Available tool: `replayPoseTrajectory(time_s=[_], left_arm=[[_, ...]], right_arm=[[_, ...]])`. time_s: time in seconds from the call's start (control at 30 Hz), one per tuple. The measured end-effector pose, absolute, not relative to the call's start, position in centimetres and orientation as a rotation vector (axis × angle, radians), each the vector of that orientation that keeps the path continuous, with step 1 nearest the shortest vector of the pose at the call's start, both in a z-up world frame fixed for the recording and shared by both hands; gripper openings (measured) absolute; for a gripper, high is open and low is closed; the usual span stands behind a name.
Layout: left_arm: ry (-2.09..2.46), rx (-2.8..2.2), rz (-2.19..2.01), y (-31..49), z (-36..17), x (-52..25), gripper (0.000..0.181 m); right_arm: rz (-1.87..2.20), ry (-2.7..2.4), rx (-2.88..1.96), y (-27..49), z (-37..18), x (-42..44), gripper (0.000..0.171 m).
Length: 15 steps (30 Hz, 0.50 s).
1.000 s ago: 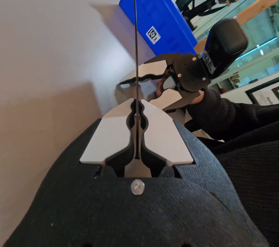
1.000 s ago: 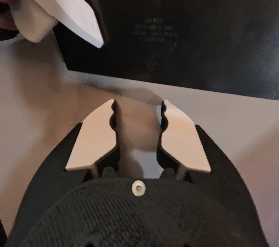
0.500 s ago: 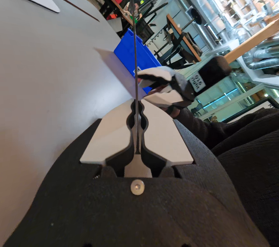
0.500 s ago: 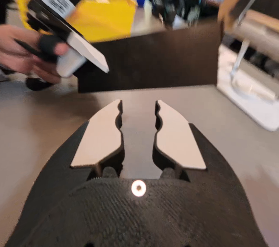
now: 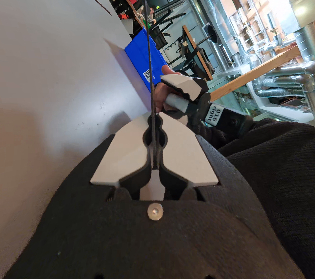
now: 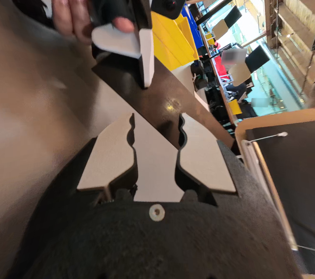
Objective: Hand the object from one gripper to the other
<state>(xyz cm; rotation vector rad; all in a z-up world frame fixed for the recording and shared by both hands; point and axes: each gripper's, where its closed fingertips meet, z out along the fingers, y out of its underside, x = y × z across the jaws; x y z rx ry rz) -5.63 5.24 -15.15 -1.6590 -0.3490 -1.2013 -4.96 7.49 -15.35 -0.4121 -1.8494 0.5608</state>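
The thin, stiff, likely light plate [image 6: 163, 100] is clamped in the left gripper [image 5: 154, 136]; the right gripper [image 6: 156, 132], fingers apart, is best closed on its free end.

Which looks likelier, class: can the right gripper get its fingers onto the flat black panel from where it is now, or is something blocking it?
Probably yes. The right gripper is open, and the black panel, clamped at one end in the left gripper, hangs free just past its fingertips. Nothing sits between them; the panel lies slantwise, so turning may be needed.
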Motion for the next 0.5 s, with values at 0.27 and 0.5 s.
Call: replayPoseTrajectory(time_s=[0.27,0.5], left_arm=[[-0.332,-1.677,-1.262,4.9,-15.3,-4.3,0.002],[-0.342,-1.619,-1.398,4.9,-14.7,-3.9,0.009]], right_arm=[[0.221,-1.812,-0.222,7.8,-16.2,-5.9,0.047],[0.126,-1.715,-0.097,7.5,-15.2,-5.5,0.007]])
